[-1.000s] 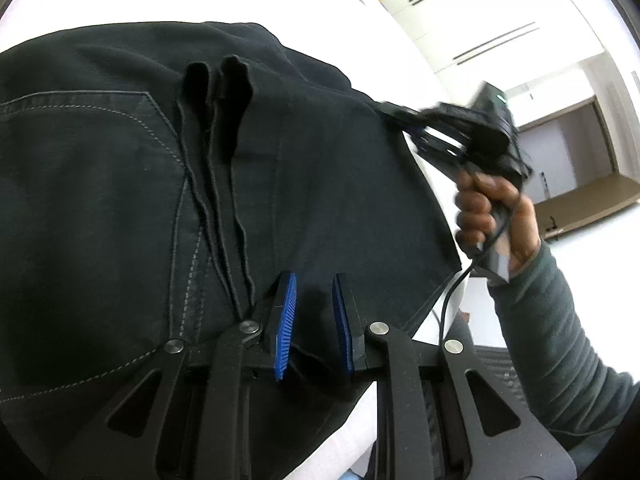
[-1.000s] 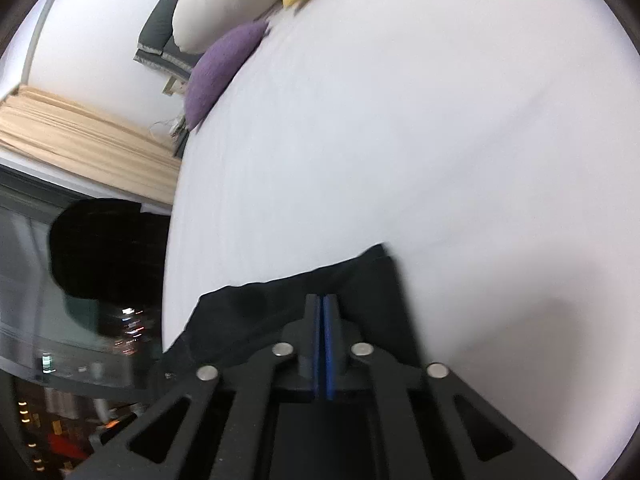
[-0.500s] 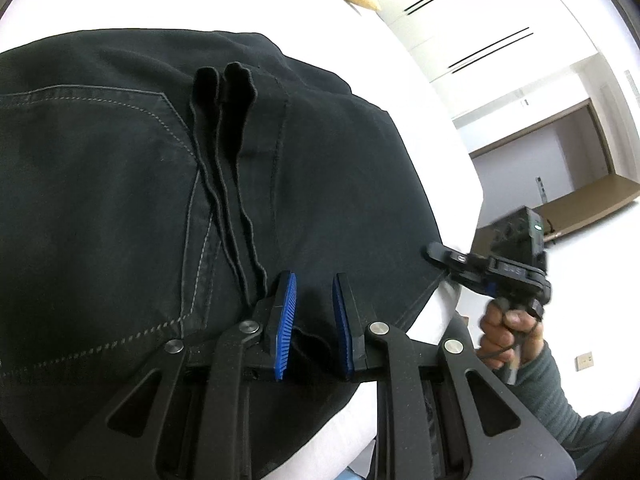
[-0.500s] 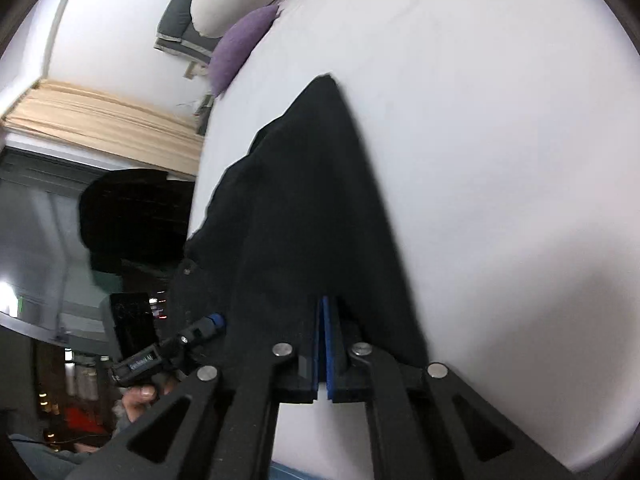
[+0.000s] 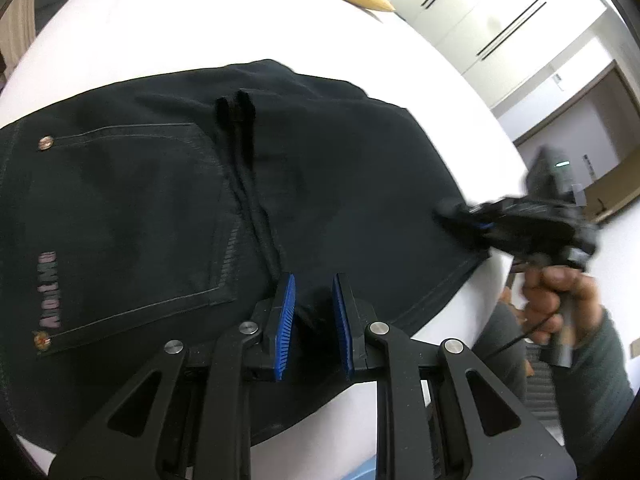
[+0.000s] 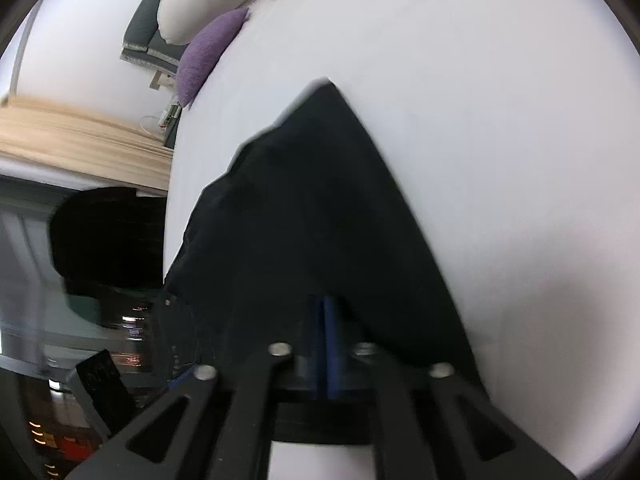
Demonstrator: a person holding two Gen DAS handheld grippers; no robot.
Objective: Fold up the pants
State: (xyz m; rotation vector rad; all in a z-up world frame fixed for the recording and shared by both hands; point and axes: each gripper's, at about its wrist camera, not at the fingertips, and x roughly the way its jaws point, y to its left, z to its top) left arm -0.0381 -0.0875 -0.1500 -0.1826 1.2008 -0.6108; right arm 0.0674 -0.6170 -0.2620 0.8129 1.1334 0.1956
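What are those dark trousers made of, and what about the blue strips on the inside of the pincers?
The pants look like black denim or heavy cotton twill, matte: pale contrast stitching around a patch pocket, metal rivets. The blue pads on the left gripper seem rubbery or soft plastic, with fine ridges; which one I can't tell.

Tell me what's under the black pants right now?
The black pants lie on a white bed surface, visible around their edges. Anything directly beneath the fabric is covered and cannot be seen.

Black pants [image 5: 280, 184] lie folded flat on the white bed [image 5: 200, 32], back pocket up with pink lettering, hem corner near bed's edge.
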